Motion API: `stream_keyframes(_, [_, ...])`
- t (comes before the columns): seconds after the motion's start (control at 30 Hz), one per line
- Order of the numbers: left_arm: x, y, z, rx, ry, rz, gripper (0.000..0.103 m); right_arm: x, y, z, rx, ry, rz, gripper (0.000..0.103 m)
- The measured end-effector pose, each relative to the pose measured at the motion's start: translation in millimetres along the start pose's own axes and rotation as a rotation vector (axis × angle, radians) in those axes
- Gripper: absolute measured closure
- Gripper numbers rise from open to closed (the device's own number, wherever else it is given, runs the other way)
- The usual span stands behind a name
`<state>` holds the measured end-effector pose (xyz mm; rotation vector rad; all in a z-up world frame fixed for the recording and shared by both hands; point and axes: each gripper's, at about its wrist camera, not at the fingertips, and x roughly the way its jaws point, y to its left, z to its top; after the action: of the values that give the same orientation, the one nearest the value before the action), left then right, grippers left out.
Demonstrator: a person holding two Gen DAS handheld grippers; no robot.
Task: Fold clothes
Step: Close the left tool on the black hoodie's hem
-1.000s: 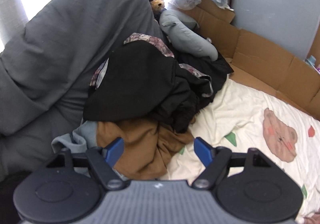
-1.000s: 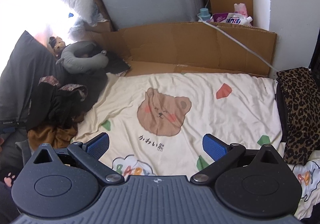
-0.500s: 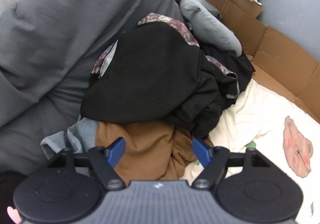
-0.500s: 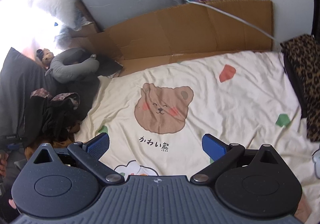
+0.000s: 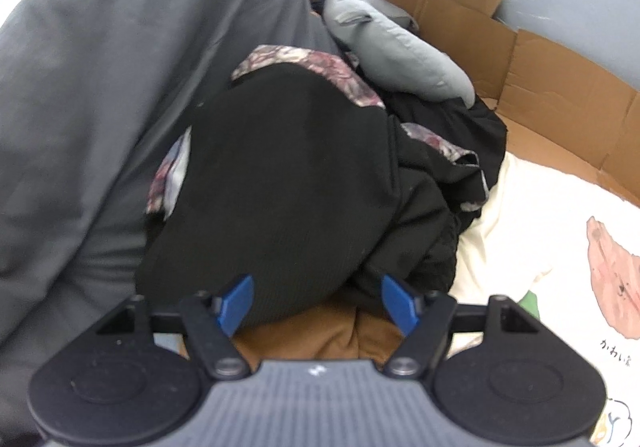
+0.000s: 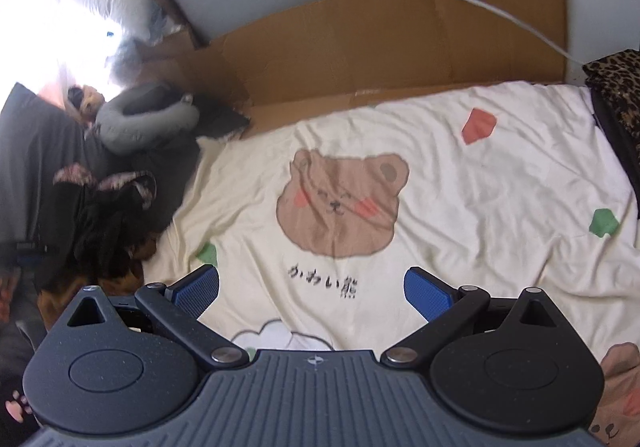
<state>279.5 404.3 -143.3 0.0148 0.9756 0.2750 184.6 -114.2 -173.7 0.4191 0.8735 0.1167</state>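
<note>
The left gripper (image 5: 316,301) hangs with its jaws spread and nothing pinched; they have just been narrowing a little, and the lower edge of the black garment (image 5: 280,183) sits in the gap between the blue pads (image 5: 236,301) without being pressed. Just below that edge, at the bottom centre of the frame, a brown garment (image 5: 320,339) shows, and a floral-patterned piece (image 5: 304,61) peeks out along the top of the black one. All of these form one heap at the left of the bed, against a dark grey duvet (image 5: 100,87) in the upper left, with a grey neck pillow (image 5: 400,51) above the heap.

The right gripper (image 6: 312,289) is also released, hovering over the cream bear-print sheet (image 6: 460,187), which lies bare in the middle of its frame.

The step in hand looks like picking the first garment from the heap. The next move probably calls for closing on the black hem alone, not the brown cloth under it, then carrying it onto the bare sheet.

How many garments the heap holds cannot be told, and the black folds on its right blur together. A leopard-print cloth (image 6: 616,83) is cut off at the right edge.
</note>
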Motion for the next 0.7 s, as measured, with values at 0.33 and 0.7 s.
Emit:
stream_keyframes(0.33, [61.6,-14.0,2.7,0.083,0.058,0.072,0.028,21.1,-2.2,-14.1,0.029,0.053,-0.02,0.002])
stream_keyframes(0.7, [50.4,11.1,-2.8,0.044,-0.009,0.055,0.094,31.3,2.5,-26.7,0.058,0.087,0.009,0.002])
